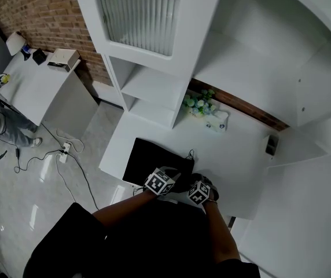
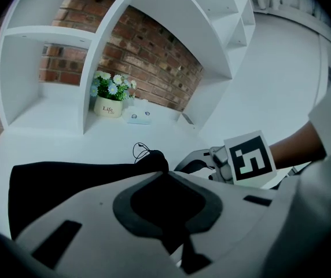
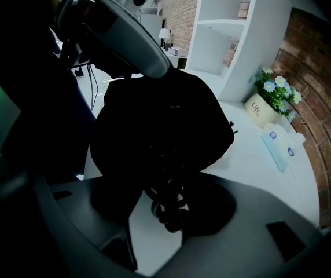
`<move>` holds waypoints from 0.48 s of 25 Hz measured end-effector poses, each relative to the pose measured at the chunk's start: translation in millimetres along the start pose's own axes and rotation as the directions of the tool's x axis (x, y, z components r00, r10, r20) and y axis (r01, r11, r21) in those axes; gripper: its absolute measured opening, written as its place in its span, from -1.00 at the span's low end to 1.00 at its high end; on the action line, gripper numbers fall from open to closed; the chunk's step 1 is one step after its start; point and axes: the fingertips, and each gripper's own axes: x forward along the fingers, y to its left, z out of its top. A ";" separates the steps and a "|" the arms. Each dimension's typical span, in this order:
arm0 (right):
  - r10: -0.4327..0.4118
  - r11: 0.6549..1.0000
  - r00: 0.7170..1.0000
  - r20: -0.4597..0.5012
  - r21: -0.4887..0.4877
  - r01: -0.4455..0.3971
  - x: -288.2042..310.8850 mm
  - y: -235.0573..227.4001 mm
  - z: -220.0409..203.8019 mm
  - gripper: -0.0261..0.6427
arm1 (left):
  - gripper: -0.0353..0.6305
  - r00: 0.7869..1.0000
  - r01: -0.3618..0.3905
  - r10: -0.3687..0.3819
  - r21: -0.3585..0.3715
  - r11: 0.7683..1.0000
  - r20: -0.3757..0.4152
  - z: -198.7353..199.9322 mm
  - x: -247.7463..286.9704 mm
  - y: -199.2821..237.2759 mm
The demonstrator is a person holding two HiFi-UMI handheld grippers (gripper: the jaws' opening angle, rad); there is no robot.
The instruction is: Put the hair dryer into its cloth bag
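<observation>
At far left, a second counter (image 1: 35,88) dotted with small items is seen against a brick wall (image 1: 35,13). A person's legs (image 1: 12,133) are caught at the frame's edge, and cables (image 1: 50,155) are trailed across the glossy floor by a power strip (image 1: 65,151). A white shelf unit (image 1: 154,91) is set between that area and the white counter (image 1: 235,167). There the black cloth bag (image 1: 145,160) is laid flat near the front edge, with its near right corner gathered up between the two tools.

The left claw (image 2: 164,175) is shown closed on that raised edge of the bag. Black fabric is pinched between jaws almost together, and the rest of the bag is spread away to its left. Just beside it, the right claw (image 3: 157,198) is pointed steeply down with its jaws wide apart. A bulging black mass (image 3: 160,120) is framed above them, and a coiled black cord (image 3: 168,210) is hung in the gap with bare counter visible beneath. No pad can be seen pressing on either. The hair dryer itself cannot be told apart from the dark fabric; only the bulge and the cord are shown.

Further back and to the right, a pot of flowers (image 1: 199,104) is stood against the brick, and a white pack (image 1: 216,122) is placed just beside it. A small dark-fronted box (image 1: 271,145) is seen near the right-hand wall.
</observation>
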 end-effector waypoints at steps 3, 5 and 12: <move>-0.010 1.000 1.000 0.024 -0.024 0.011 -5.5 -1.1 5.0 -0.22 | -0.79 1.000 0.000 0.000 0.006 1.000 0.001 3.8 -1.5 -3.5; -0.007 0.999 0.999 0.048 -0.036 0.009 -8.9 -2.1 11.4 -0.24 | -0.79 1.000 0.000 0.000 0.014 1.000 0.004 7.4 -1.7 -6.4; 0.034 0.997 0.992 0.120 -0.077 -0.025 -11.0 -6.7 40.2 -0.26 | -0.79 1.000 0.004 -0.004 -0.013 1.000 0.028 6.6 1.6 -13.6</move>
